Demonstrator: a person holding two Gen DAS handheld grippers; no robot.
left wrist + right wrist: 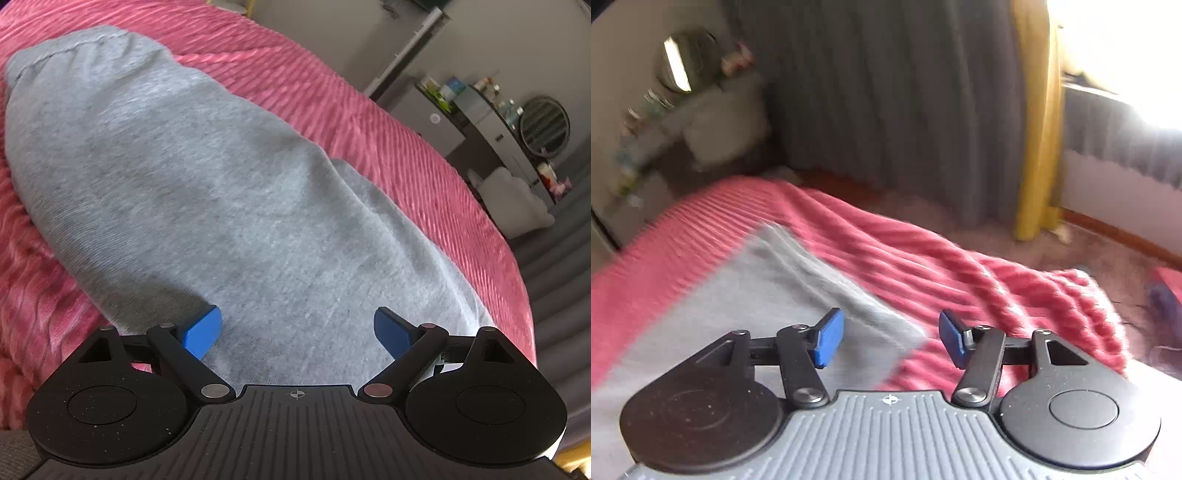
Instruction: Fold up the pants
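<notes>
Grey jersey pants (207,192) flat on pink ribbed bedspread (388,140), both claws apart and empty.
Left to right: left gripper (297,332) hangs low over the near end of the pants, blue fingers (201,332) spread, nothing between them. Long axis runs away from this camera toward the gathered elastic band (70,48) at the far end. Right gripper (891,338) is also spread, sitting over the pants (746,288) edge where grey meets bedspread (923,258); view blurred. Fabric looks soft, light, limp, likely sweatpant knit: should drape and bunch, not slippery, not fragile. Best hold is probably a pinch at a corner or edge of the near end, one per claw, through all layers.
</notes>
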